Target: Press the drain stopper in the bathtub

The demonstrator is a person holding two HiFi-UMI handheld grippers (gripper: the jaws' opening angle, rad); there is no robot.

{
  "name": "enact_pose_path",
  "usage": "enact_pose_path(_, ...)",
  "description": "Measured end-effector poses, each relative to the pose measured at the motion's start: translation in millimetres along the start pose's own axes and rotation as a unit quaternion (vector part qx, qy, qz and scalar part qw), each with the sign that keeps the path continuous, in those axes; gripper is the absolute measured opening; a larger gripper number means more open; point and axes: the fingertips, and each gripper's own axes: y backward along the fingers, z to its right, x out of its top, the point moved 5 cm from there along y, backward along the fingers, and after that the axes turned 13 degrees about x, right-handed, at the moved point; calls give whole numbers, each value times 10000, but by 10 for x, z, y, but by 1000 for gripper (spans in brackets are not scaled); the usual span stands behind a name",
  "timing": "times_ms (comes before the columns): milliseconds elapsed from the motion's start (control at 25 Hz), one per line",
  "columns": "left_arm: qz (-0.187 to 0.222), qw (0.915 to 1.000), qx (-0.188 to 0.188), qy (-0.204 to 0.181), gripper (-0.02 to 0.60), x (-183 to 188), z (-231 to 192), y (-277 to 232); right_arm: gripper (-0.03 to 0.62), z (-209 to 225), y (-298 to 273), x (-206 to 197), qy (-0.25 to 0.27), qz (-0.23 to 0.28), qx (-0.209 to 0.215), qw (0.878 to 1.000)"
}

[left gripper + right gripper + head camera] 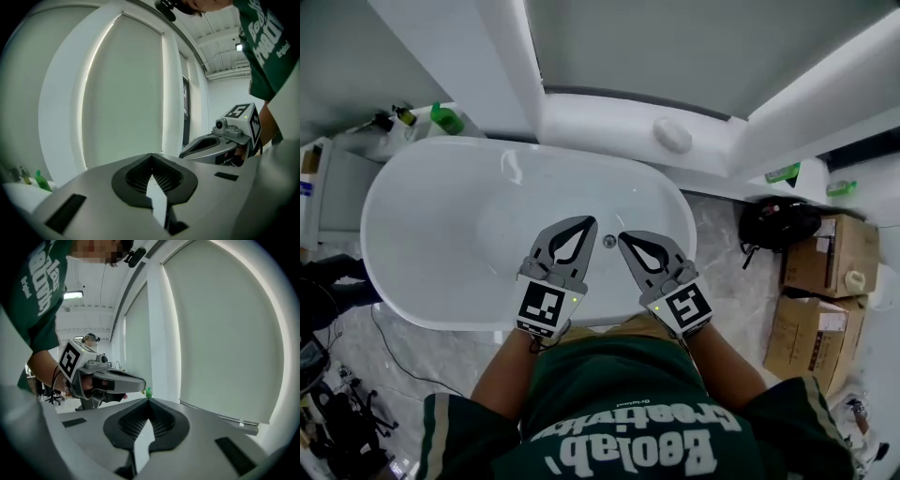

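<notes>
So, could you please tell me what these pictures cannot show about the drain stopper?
Drain stopper: head view, too small to tell whether it is pressed.
Bathtub near rim: head view, partly covered by left gripper and right gripper.
Gripper views: aimed at window blind, no tub.

At ten o'clock in the head view, green bottle (445,119) upright, dark bottle (401,115) tilted just beside it. Toward one o'clock, white oval lump (672,135). At three o'clock, black bag (778,223) on marble floor (724,246); between three and four, cardboard boxes (830,255).
</notes>
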Motion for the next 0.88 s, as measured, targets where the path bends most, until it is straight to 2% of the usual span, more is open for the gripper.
enact_pose_path(120,230,9996,-93,143,8,195,77,139,11,-124,96,240,29,281,-44,9996)
enact_pose_path(360,803,9966,-164,26,9,677,272,285,11,-209,296,716,272,632,-151,9975)
enact_pose_path(480,1052,9941,-208,-150,9,922,352,307,11,-150,467,883,269,850,-292,9956)
enact_pose_path(680,1193,9923,-273,-192,9,1101,319,397,11,-157,648,1034,300,1116,-402,9925)
enact_pose_path(880,1158,9928,-204,-208,9,1044,356,437,11,-123,779,1018,349,1247,-555,9900)
